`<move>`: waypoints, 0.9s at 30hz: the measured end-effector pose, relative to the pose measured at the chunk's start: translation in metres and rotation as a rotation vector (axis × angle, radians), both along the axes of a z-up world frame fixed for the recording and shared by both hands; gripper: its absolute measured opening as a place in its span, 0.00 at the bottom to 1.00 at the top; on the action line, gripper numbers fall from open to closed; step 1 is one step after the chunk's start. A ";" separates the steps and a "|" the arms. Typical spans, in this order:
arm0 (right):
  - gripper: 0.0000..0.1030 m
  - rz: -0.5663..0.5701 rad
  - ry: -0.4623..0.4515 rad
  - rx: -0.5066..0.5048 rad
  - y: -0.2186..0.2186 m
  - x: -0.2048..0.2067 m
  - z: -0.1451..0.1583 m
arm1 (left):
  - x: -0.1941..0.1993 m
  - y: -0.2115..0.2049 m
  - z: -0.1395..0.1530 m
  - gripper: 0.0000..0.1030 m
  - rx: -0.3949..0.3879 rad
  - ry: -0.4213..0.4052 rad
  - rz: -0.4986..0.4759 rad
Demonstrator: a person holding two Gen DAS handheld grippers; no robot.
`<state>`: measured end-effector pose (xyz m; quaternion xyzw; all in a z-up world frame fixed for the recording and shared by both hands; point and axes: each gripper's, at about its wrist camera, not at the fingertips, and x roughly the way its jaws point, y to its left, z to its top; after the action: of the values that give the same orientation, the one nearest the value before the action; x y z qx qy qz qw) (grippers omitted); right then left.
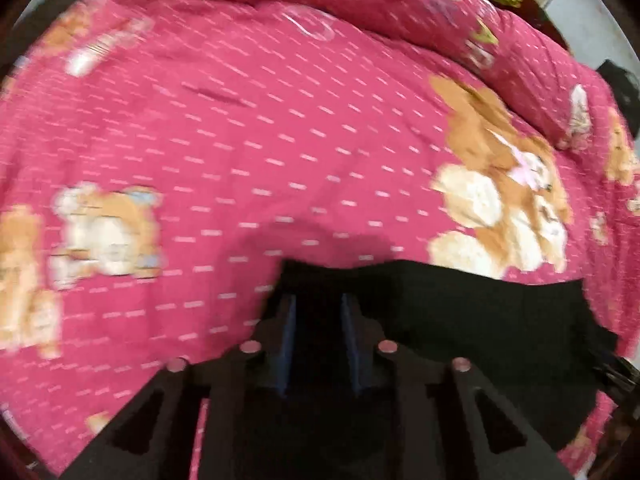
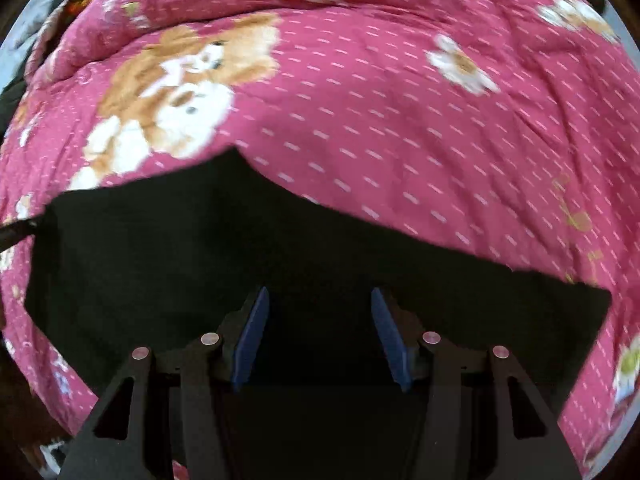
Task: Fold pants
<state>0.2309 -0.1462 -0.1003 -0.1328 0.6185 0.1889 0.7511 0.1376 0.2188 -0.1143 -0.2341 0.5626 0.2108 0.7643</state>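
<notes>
The black pants (image 1: 460,312) lie flat on a pink bedspread (image 1: 280,140) printed with teddy bears. My left gripper (image 1: 319,300) points down over the pants' left corner. Its blue pads (image 1: 289,332) stand a little apart and do not visibly press on the cloth. In the right wrist view the pants (image 2: 160,260) spread across the lower half as a wide dark sheet. My right gripper (image 2: 319,292) hovers over their middle, open wide, with the black cloth below its blue pads (image 2: 252,332) and nothing pinched. Both views are blurred.
The bedspread (image 2: 400,140) rises into a rolled ridge (image 1: 500,40) along the far side. Pale floor (image 1: 592,20) and a dark object (image 1: 618,76) show beyond the bed at the upper right. A thin dark strap (image 2: 16,230) sticks out at the pants' left edge.
</notes>
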 end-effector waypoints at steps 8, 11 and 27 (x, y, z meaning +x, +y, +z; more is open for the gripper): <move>0.52 0.041 0.047 -0.046 -0.034 -0.065 -0.012 | -0.042 -0.081 0.001 0.31 -0.045 0.065 -0.255; 0.53 0.083 0.024 -0.076 -0.044 -0.093 -0.014 | -0.071 -0.087 -0.013 0.31 -0.074 0.085 -0.204; 0.53 -0.127 -0.054 0.033 -0.129 -0.104 0.027 | -0.033 -0.176 0.027 0.35 -0.025 0.025 -0.342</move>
<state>0.1272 -0.2757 -0.0732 -0.0857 0.6018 0.1473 0.7802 0.1051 0.0432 -0.0874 -0.1416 0.6061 0.0734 0.7792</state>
